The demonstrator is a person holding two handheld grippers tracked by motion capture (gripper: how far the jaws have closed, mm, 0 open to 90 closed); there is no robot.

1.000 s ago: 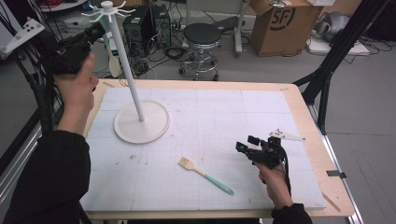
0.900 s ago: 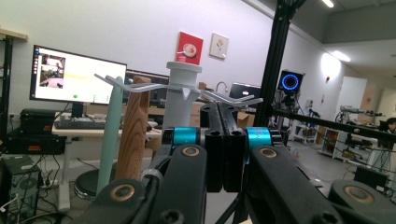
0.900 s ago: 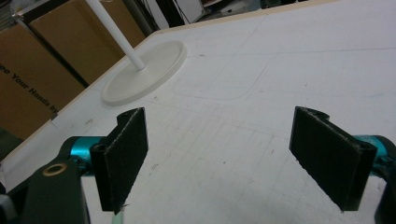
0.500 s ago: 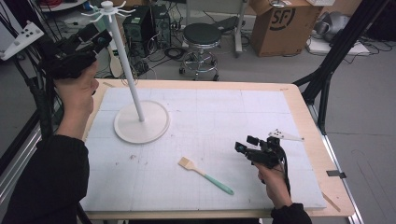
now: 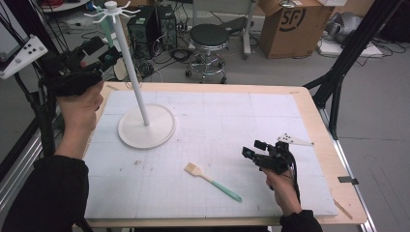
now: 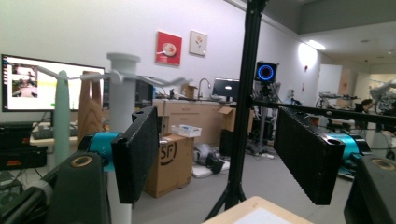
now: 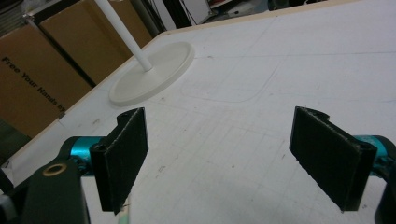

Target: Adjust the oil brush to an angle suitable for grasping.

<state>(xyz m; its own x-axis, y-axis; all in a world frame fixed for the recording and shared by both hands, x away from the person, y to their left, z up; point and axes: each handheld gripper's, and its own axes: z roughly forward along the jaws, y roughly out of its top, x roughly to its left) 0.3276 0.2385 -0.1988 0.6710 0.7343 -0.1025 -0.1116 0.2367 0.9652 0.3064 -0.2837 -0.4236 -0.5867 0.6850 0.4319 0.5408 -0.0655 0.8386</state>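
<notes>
high view: my left gripper [image 5: 104,55] up beside rack [image 5: 129,63] top, jaws just been opening, nothing between. one utensil hangs on rack hook [image 6: 60,116]; brush [image 5: 212,181] on mat, not yet hung. my right gripper [image 5: 251,152] near brush, jaws apart, empty. left gripper view catches hung utensil clearly.

black sleeves [image 5: 48,193]; black grippers, flat textured jaws, teal fittings, brass screws, trailing cables.

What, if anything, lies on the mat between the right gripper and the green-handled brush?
Nothing visible does. In the high view, bare white mat separates the open right gripper from the brush, which lies flat to its left; the hook stand sits farther off.
</notes>
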